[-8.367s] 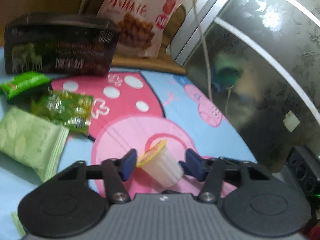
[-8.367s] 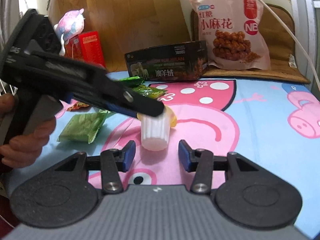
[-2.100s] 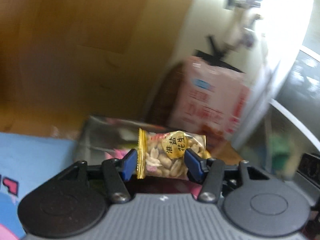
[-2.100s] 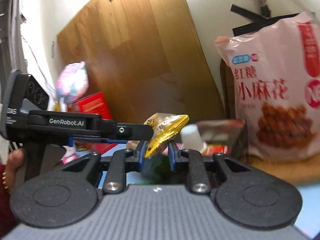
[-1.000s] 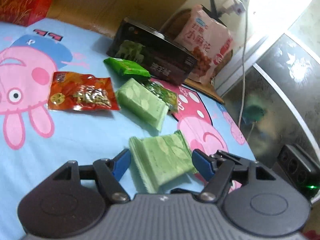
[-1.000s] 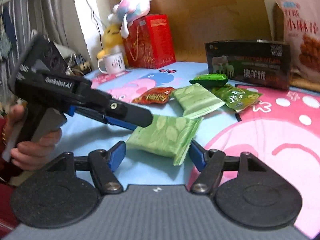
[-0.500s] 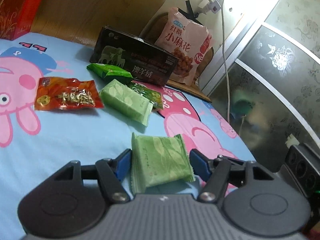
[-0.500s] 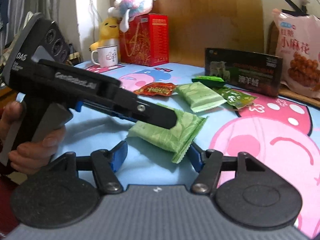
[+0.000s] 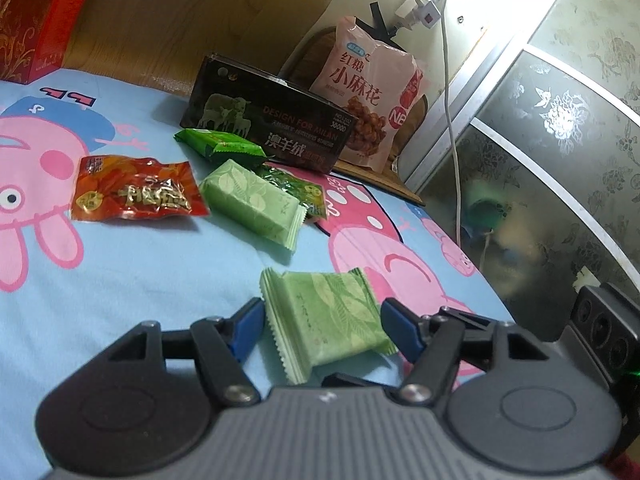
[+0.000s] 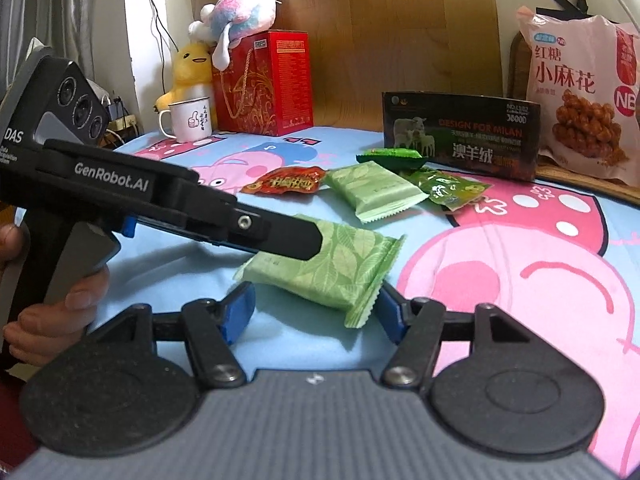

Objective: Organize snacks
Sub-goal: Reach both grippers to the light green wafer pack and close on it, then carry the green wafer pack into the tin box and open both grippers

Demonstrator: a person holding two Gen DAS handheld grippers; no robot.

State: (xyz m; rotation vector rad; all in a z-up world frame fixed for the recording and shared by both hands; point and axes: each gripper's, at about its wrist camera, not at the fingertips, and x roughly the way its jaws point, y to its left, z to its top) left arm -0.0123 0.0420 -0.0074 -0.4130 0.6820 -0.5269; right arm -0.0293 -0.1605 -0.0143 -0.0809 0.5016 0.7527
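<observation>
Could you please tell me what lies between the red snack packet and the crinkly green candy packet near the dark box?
A light green leaf-print packet lies between the red snack packet and the crinkly green candy packet; both wrist views show it.

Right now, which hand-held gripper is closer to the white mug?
Left, probably. The left hand-held gripper reaches in from the side of the white mug, tips at the near green packet. The right hand-held gripper sits further back from the mug, facing that packet.
</observation>
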